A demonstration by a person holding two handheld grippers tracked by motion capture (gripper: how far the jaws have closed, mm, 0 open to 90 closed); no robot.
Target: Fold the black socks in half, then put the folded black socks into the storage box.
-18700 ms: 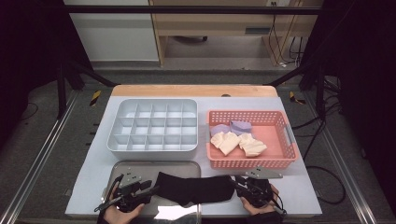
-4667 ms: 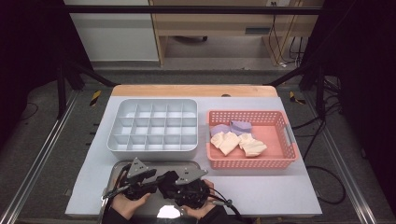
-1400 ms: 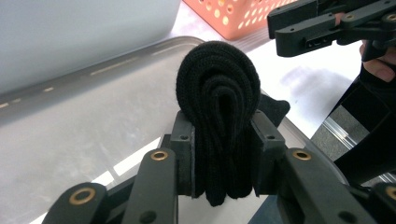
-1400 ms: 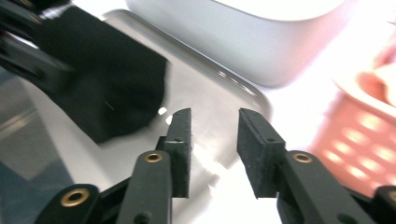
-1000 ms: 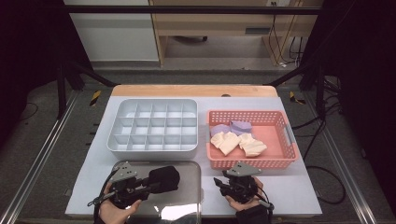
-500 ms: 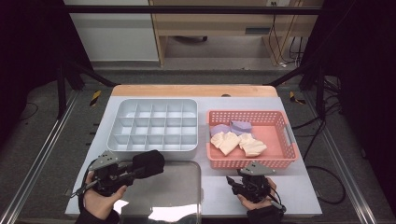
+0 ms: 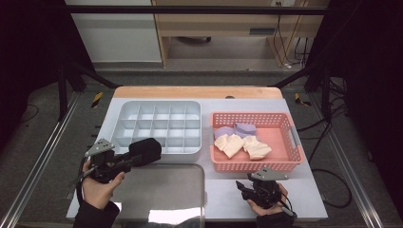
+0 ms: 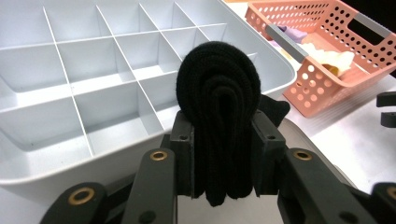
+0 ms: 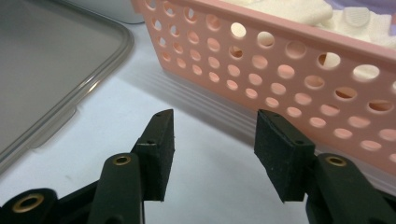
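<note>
I see the rolled black sock (image 8: 218, 88) clamped between the jaws of my left tongs (image 8: 223, 154). It is rolled up tight, the spiral of its layers facing the left gripper view, and its long axis runs along the tongs: in the high view the sock (image 7: 145, 151) sticks out forward and to the right from the left tongs (image 7: 124, 160), pointing toward the near right corner of the grey divided tray (image 7: 157, 114). The far end of the roll sits over the tray's near rim; I cannot tell whether it touches it. A loose bit of the sock hangs out beside the right jaw. The pads press on both flanks of the roll, so the left tongs are pinching the sock, held off the table near its front left corner.

My right tongs (image 9: 212, 149) stand spread with nothing between them, and the jaws have just been opening. They hover low over the bare white table (image 9: 196, 186), just short of the near wall of the pink perforated basket (image 9: 299, 65). In the high view the right tongs (image 7: 244, 189) sit near the table's front edge, right of the clear lid (image 7: 161, 190) that lies flat between my two hands. The basket (image 7: 294, 142) holds folded cream socks (image 7: 240, 145) and a lilac pair (image 7: 240, 128) toward its far left corner.
</note>
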